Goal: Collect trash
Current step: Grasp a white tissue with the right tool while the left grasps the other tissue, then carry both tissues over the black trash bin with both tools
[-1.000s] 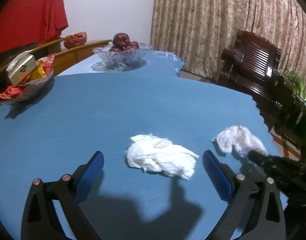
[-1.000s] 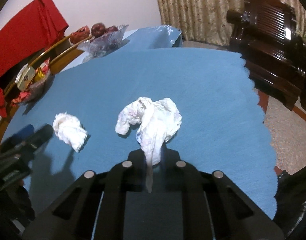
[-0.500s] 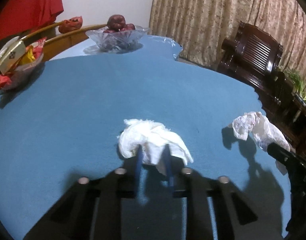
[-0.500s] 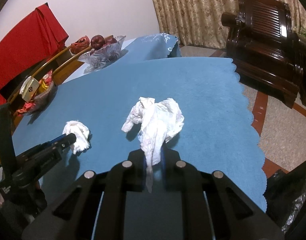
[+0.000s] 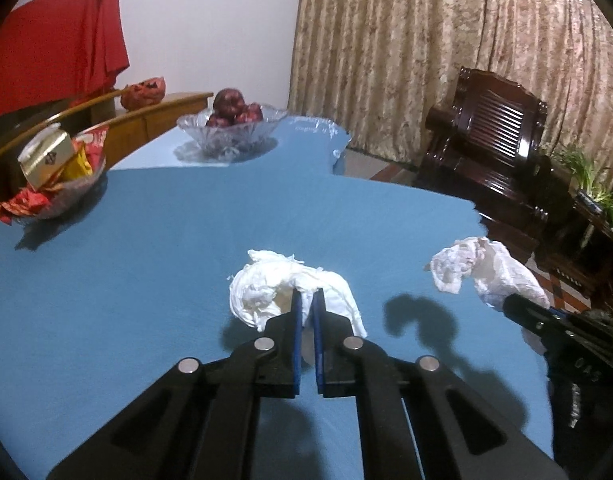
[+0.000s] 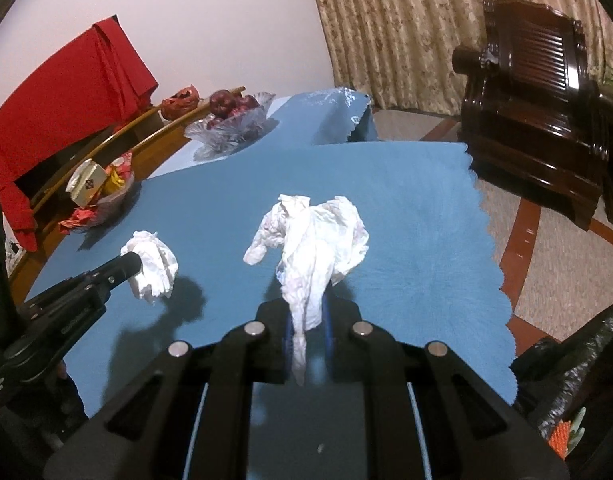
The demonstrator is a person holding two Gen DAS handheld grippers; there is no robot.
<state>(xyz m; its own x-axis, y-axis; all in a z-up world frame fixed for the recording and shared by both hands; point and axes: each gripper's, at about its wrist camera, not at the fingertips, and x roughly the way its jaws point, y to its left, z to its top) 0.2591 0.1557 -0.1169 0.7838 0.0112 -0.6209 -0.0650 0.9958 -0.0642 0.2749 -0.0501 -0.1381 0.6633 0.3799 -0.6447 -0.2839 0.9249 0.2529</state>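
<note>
My left gripper is shut on a crumpled white tissue and holds it above the blue tablecloth. My right gripper is shut on a second, larger crumpled tissue, also lifted off the cloth. Each view shows the other gripper with its tissue: the right one at the right edge of the left wrist view, the left one at the left of the right wrist view.
A glass bowl of red fruit stands at the table's far end. A glass dish of snack packets sits far left. A dark wooden armchair stands right of the table. A black trash bag lies at lower right.
My left gripper closed on the left tissue and lifted it off the cloth. My right gripper kept its tissue and rose higher.
</note>
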